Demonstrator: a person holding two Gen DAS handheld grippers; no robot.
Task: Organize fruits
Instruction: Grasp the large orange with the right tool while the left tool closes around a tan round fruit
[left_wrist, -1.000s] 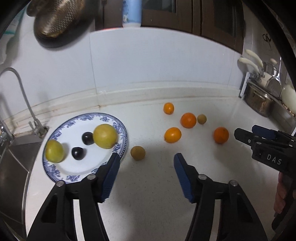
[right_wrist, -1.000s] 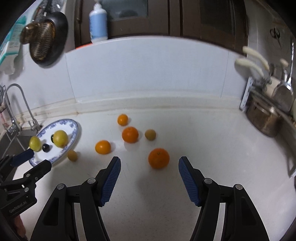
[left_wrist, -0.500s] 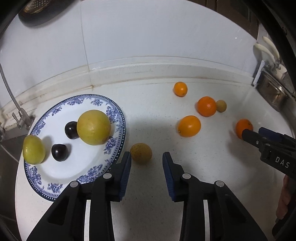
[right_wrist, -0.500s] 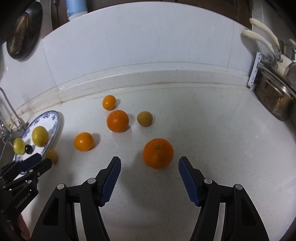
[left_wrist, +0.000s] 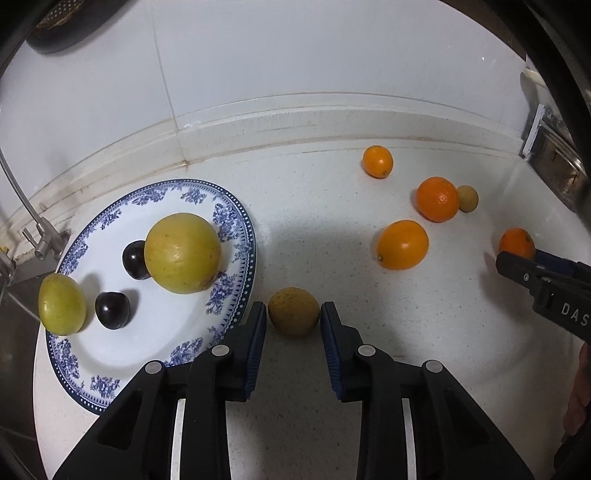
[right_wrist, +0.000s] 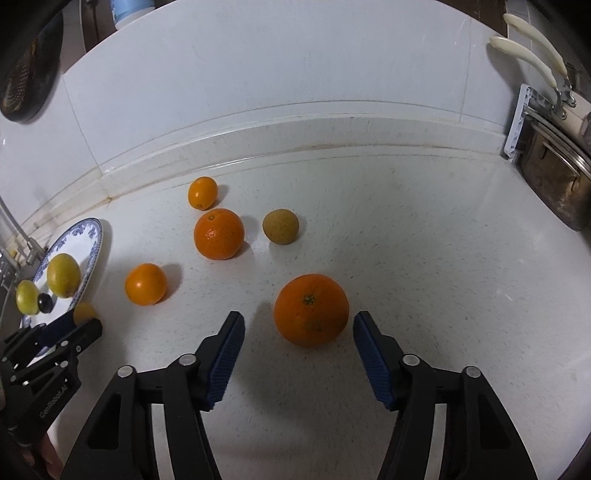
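Your left gripper (left_wrist: 293, 319) has clenched on the small brownish-yellow round fruit (left_wrist: 293, 311); lift it onto the blue-patterned white plate (left_wrist: 236, 206). Your right gripper (right_wrist: 298, 328), jaws just narrowing, stands released around the big orange (right_wrist: 311, 309).

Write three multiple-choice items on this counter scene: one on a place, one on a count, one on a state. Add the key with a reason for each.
1. Where is the brownish fruit nearest the left gripper?
A. On the plate
B. On the counter, just off the plate rim
C. In the sink

2. How many fruits lie on the plate?
A. Two
B. Six
C. Four

3. What are the left gripper's fingers doing?
A. Closed on the brownish fruit
B. Spread wide with nothing between them
C. Holding an orange

Key:
1 B, the fruit rests on speckled counter beside the blue rim.
2 C, two yellow fruits and two dark ones sit there.
3 A, both blue pads meet the fruit's sides.
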